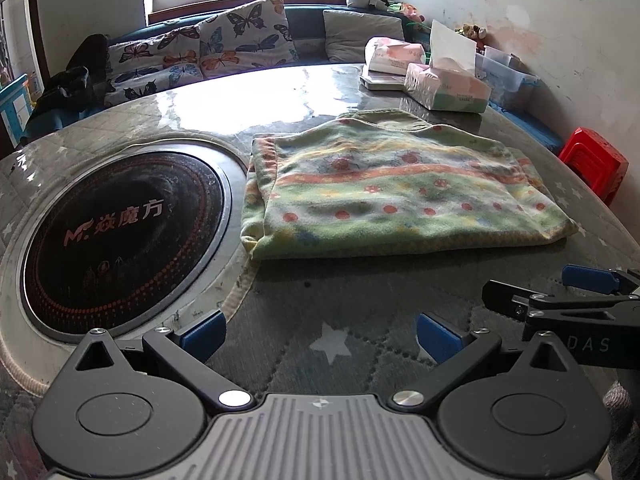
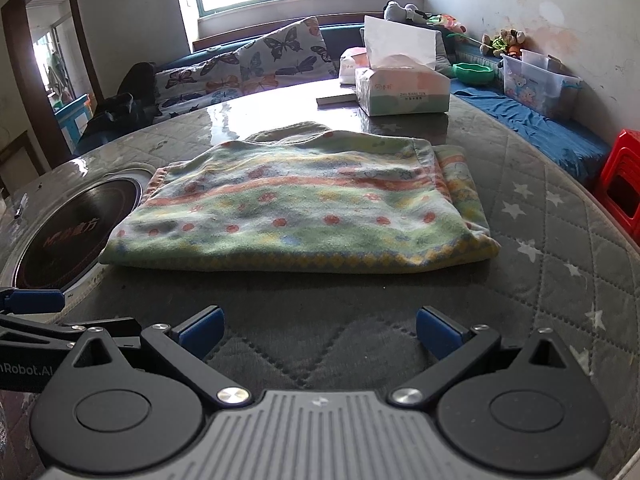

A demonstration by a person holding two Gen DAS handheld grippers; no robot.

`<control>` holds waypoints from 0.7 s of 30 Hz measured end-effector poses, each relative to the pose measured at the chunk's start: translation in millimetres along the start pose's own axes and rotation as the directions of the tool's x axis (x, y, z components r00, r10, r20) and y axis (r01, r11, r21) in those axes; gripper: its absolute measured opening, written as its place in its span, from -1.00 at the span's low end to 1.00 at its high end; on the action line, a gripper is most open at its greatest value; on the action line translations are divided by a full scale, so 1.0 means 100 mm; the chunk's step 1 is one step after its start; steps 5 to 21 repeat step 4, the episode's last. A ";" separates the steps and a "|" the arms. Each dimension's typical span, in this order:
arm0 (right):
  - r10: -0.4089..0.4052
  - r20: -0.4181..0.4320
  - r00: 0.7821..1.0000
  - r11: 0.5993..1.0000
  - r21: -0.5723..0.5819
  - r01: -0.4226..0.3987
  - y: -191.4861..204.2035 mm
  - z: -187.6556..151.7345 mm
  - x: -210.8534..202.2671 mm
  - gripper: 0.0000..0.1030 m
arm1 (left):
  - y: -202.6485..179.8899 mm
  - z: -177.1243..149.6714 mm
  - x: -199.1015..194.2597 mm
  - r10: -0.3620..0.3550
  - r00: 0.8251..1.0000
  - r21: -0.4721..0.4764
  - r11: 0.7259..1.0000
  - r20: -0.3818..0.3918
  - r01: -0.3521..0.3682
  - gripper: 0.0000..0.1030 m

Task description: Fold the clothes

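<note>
Both grippers — left gripper (image 1: 320, 338), right gripper (image 2: 318, 332) — hovering spread, empty; snagging folded blanket (image 2: 296, 216) edge — layers undoing.

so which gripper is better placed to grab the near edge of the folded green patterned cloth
Probably the right gripper: the folded green patterned cloth lies straight ahead of its open jaws. The left gripper, also open, has the cloth off to its right, beside the round black cooktop.
</note>
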State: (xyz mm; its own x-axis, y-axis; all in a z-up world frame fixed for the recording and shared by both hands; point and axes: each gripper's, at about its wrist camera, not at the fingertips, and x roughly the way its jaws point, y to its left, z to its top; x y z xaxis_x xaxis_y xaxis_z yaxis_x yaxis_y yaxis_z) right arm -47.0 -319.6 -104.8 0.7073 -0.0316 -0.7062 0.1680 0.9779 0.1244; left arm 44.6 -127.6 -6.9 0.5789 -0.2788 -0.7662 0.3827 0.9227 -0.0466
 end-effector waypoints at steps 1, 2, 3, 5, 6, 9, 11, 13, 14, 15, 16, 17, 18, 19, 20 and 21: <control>0.000 0.000 1.000 1.000 0.000 0.000 0.00 0.00 0.00 1.00 | 0.00 -0.01 0.00 0.001 1.000 0.000 1.000 0.001 -0.001 1.00; -0.001 0.000 1.000 1.000 -0.001 0.001 0.00 -0.01 0.00 1.00 | 0.00 -0.01 0.00 0.002 1.000 -0.002 1.000 0.000 -0.002 1.00; -0.002 -0.001 1.000 1.000 -0.001 0.002 0.00 -0.01 -0.01 1.00 | 0.00 -0.02 0.00 0.002 1.000 -0.004 1.000 -0.003 -0.002 1.00; -0.003 -0.001 1.000 1.000 -0.002 0.003 0.01 -0.01 -0.01 1.00 | 0.00 -0.02 0.00 0.003 1.000 -0.006 1.000 -0.005 -0.003 1.00; -0.003 -0.001 1.000 1.000 -0.002 0.003 0.01 -0.01 -0.01 1.00 | 0.00 -0.02 0.00 0.003 1.000 -0.006 1.000 -0.005 -0.003 1.00; -0.003 -0.001 1.000 1.000 -0.002 0.003 0.01 -0.01 -0.01 1.00 | 0.00 -0.02 0.00 0.003 1.000 -0.006 1.000 -0.005 -0.003 1.00; -0.003 -0.001 1.000 1.000 -0.002 0.003 0.01 -0.01 -0.01 1.00 | 0.00 -0.02 0.00 0.003 1.000 -0.006 1.000 -0.005 -0.003 1.00; -0.003 -0.001 1.000 1.000 -0.002 0.003 0.01 -0.01 -0.01 1.00 | 0.00 -0.02 0.00 0.003 1.000 -0.006 1.000 -0.005 -0.003 1.00; -0.003 -0.001 1.000 1.000 -0.002 0.003 0.01 -0.01 -0.01 1.00 | 0.00 -0.02 0.00 0.003 1.000 -0.006 1.000 -0.005 -0.003 1.00; -0.003 -0.001 1.000 1.000 -0.002 0.003 0.01 -0.01 -0.01 1.00 | 0.00 -0.02 0.00 0.003 1.000 -0.006 1.000 -0.005 -0.003 1.00; -0.003 -0.001 1.000 1.000 -0.002 0.003 0.01 -0.01 -0.01 1.00 | 0.00 -0.02 0.00 0.003 1.000 -0.006 1.000 -0.005 -0.003 1.00; -0.003 -0.001 1.000 1.000 -0.002 0.003 0.01 -0.01 -0.01 1.00 | 0.00 -0.02 0.00 0.003 1.000 -0.006 1.000 -0.005 -0.003 1.00; -0.003 -0.001 1.000 1.000 -0.002 0.003 0.01 -0.01 -0.01 1.00 | 0.00 -0.02 0.00 0.003 1.000 -0.006 1.000 -0.005 -0.003 1.00; -0.003 -0.001 1.000 1.000 -0.002 0.003 0.01 -0.01 -0.01 1.00 | 0.00 -0.02 0.00 0.003 1.000 -0.006 1.000 -0.005 -0.003 1.00; -0.003 -0.001 1.000 1.000 -0.002 0.003 0.01 -0.01 -0.01 1.00 | 0.00 -0.02 0.00 0.003 1.000 -0.006 1.000 -0.005 -0.003 1.00; -0.003 -0.001 1.000 1.000 -0.002 0.003 0.01 -0.01 -0.01 1.00 | 0.00 -0.02 0.00 0.003 1.000 -0.006 1.000 -0.005 -0.003 1.00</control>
